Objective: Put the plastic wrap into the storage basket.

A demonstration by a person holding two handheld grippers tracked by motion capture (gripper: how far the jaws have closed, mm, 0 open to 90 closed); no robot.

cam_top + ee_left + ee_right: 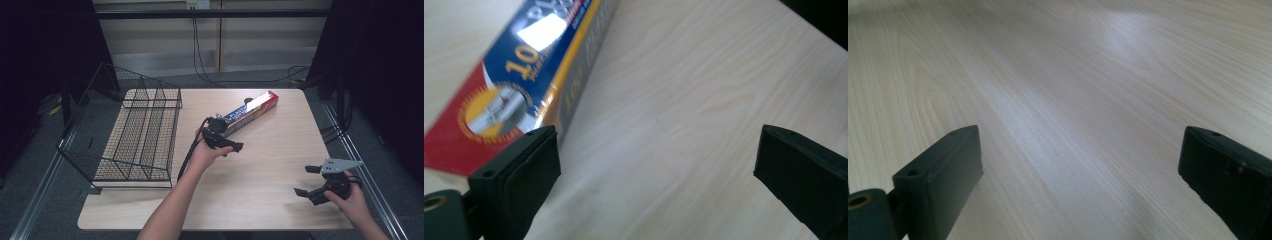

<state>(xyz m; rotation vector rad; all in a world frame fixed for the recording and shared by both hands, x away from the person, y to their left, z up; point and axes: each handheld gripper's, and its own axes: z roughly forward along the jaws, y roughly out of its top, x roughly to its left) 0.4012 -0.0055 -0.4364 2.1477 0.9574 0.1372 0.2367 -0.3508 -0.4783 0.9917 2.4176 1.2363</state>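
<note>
A long blue, red and yellow foil box (250,113) lies at an angle on the far middle of the wooden table (260,200). My left gripper (231,140) hovers at the box's near end, open, with nothing between its jaws. In the left gripper view the box (519,85) runs along the left, just past the left jaw, while the space between the jaws (656,165) holds bare wood. My right gripper (307,181) is open near the table's front right, over bare wood (1083,110).
A black wire basket (131,135) stands tilted on the table's left side, its open frame overhanging the left edge. Cables trail on the floor behind the table. A dark wall stands at the right.
</note>
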